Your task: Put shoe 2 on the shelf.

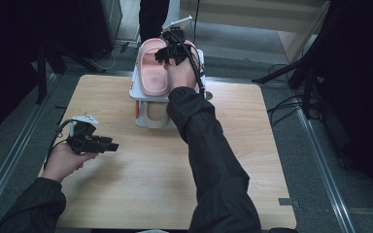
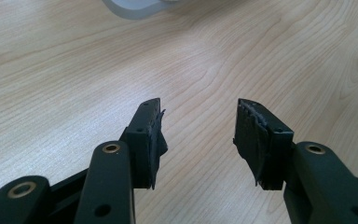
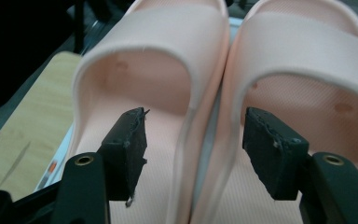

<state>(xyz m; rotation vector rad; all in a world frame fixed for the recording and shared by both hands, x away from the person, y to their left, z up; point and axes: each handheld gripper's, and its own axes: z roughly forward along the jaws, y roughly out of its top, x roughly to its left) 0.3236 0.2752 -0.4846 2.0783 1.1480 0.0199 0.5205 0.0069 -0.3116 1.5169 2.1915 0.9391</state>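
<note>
Two pink slippers [image 1: 154, 65] lie side by side on top of a white shoe box [image 1: 148, 109] at the table's [image 1: 141, 184] twelve o'clock edge, their inner rims touching [image 3: 223, 70]. The right hand-held gripper [image 1: 177, 48] hovers over them, jaws spread wide and gripping nothing, one jaw over each slipper's footbed, astride the two touching rims. The box overhangs the far edge. The left hand-held gripper [image 1: 108, 145] sits at about eight o'clock near the left edge, jaws wide apart and holding nothing [image 2: 198, 135], over bare wood. Open tabletop runs from the box toward six o'clock and four o'clock.
</note>
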